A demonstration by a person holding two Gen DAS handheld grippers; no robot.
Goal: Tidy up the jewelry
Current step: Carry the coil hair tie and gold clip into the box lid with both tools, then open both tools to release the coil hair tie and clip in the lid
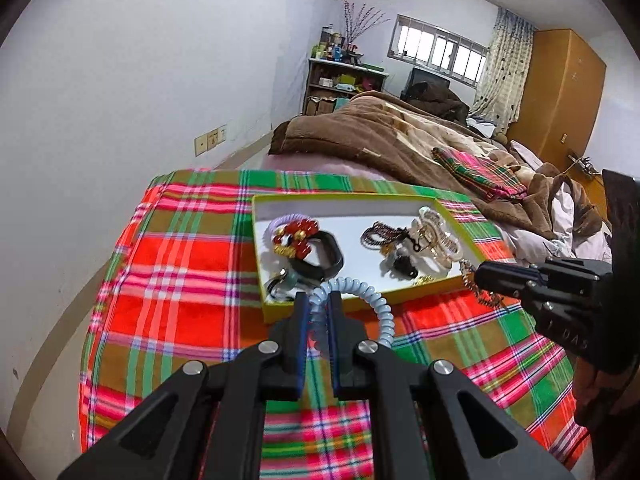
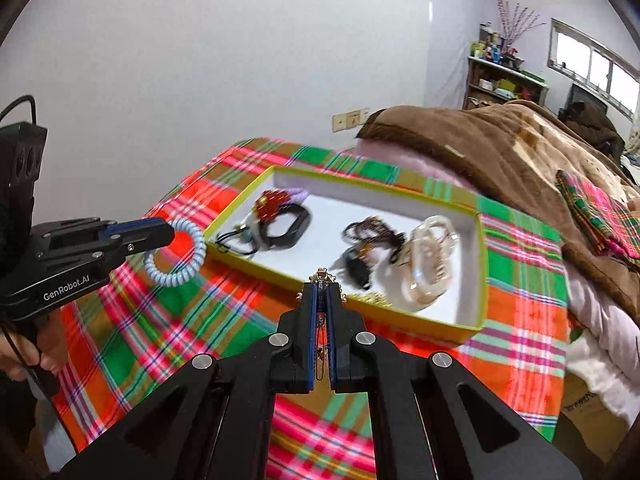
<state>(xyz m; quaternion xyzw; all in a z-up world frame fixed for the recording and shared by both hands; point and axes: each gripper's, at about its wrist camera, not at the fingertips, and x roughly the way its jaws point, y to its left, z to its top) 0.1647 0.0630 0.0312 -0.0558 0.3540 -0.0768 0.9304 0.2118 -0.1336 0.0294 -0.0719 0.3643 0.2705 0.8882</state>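
A yellow-rimmed box (image 1: 352,303) with a white floor lies on the plaid cloth; it also shows in the right wrist view (image 2: 482,264). Inside lie a red bead bracelet (image 1: 294,236), a black band (image 1: 320,258), a dark beaded string (image 1: 380,234) and a clear hair claw (image 1: 438,236). My left gripper (image 1: 319,300) is shut on a pale blue spiral hair tie (image 1: 380,304), held just above the box's near rim. My right gripper (image 2: 321,290) is shut on a small metal chain (image 2: 320,278), held above the near rim; it also shows in the left wrist view (image 1: 480,276).
The plaid cloth (image 1: 180,280) covers the bed end. A brown blanket (image 1: 360,132) lies heaped behind the box with a folded plaid cloth (image 1: 480,172) on it. A white wall runs along the left. A shelf (image 1: 340,84) and wardrobe (image 1: 560,96) stand far back.
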